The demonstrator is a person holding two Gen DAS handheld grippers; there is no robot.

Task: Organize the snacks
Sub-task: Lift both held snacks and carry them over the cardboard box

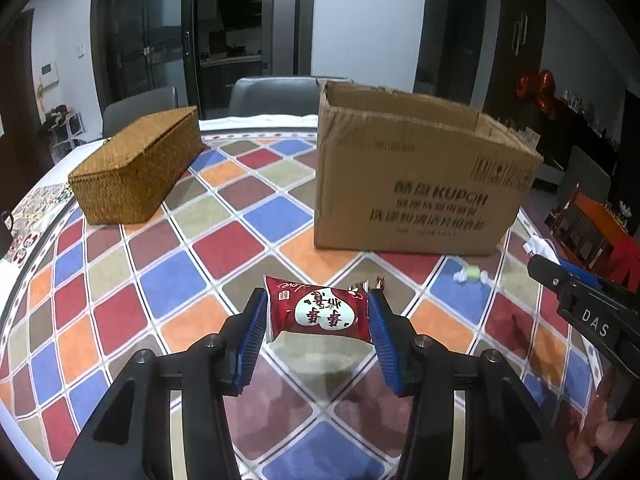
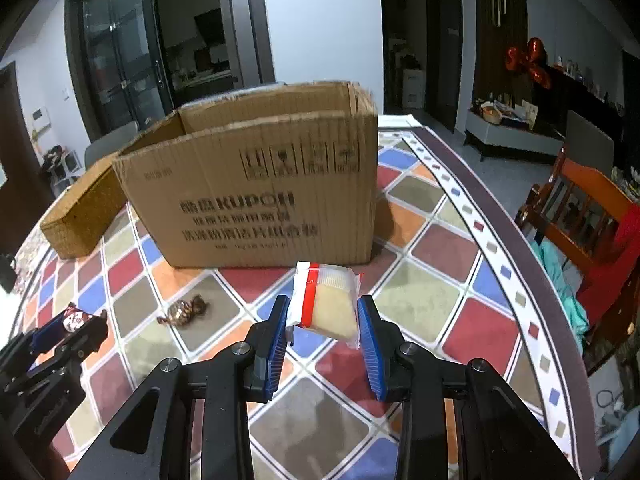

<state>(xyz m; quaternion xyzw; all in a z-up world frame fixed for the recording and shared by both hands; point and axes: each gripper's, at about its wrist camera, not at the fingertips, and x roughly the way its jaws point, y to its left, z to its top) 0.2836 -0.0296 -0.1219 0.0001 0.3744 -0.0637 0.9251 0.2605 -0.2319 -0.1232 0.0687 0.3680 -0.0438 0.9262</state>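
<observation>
In the left wrist view, the left gripper [image 1: 318, 320] clenches a dark red snack packet with a white heart-shaped label [image 1: 318, 314] by its two short ends, the blue ribbed pads [image 1: 253, 334] pressing in from either side. The packet looks clear of the checked, many-coloured tablecloth [image 1: 168, 284] — held flat and crosswise, probably so it can go over a rim without snagging. Far and to the right stands an open brown cardboard box [image 1: 412, 184]; far left lies a closed woven wicker box [image 1: 138, 170]. A small pale green wrapped sweet [image 1: 472, 274] rests on the cloth near the box's right corner.

In the right wrist view, the right gripper [image 2: 323, 328] grasps a clear-wrapped pale cake with a red stripe [image 2: 326, 304], pinched at its near end so most of it sticks out forward, toward the cardboard box just beyond. A crumpled brown-gold wrapped candy [image 2: 186, 310] lies loose on the cloth to the left; what it is exactly I cannot tell from the blur. The open-topped box seems the likely home for both held snacks.
</observation>
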